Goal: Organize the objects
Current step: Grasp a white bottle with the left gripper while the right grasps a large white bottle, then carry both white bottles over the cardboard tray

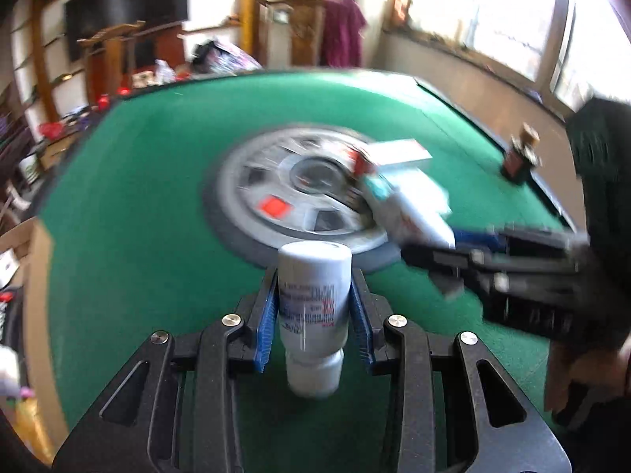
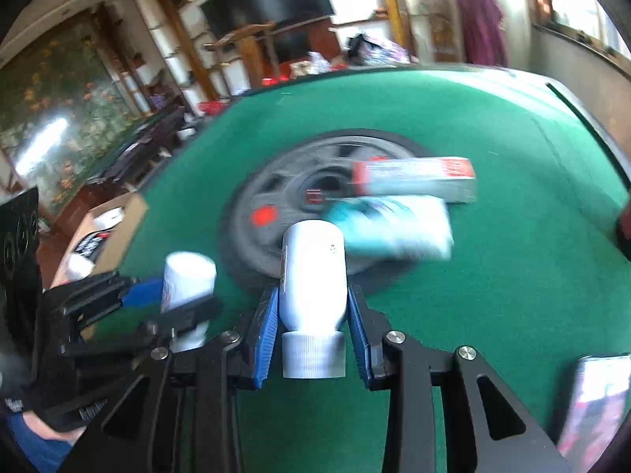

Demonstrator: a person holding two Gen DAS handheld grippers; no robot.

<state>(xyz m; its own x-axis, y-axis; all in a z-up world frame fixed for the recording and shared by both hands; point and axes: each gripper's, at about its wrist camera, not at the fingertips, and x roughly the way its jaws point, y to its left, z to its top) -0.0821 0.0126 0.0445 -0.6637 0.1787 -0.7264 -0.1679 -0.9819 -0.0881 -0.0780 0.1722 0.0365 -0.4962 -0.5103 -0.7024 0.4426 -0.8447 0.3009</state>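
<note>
My left gripper [image 1: 313, 307] is shut on a white labelled bottle [image 1: 313, 299], held cap toward the camera above the green table [image 1: 138, 205]. My right gripper [image 2: 313, 311] is shut on a plain white bottle [image 2: 313, 276] with a ribbed cap. Each gripper shows in the other view: the right gripper [image 1: 445, 252] at right, the left gripper [image 2: 173, 299] at lower left with its bottle [image 2: 187, 280]. A red-and-white box [image 2: 414, 179] and a teal-and-white pack [image 2: 394, 228] lie on the grey round centre panel [image 2: 276, 213], ahead of both grippers.
A small dark bottle [image 1: 520, 153] stands near the table's right edge. A flat patterned pack [image 2: 591, 406] lies at the lower right. An open cardboard box [image 2: 102, 232] sits beside the table's left edge. Furniture and clutter stand beyond the far edge.
</note>
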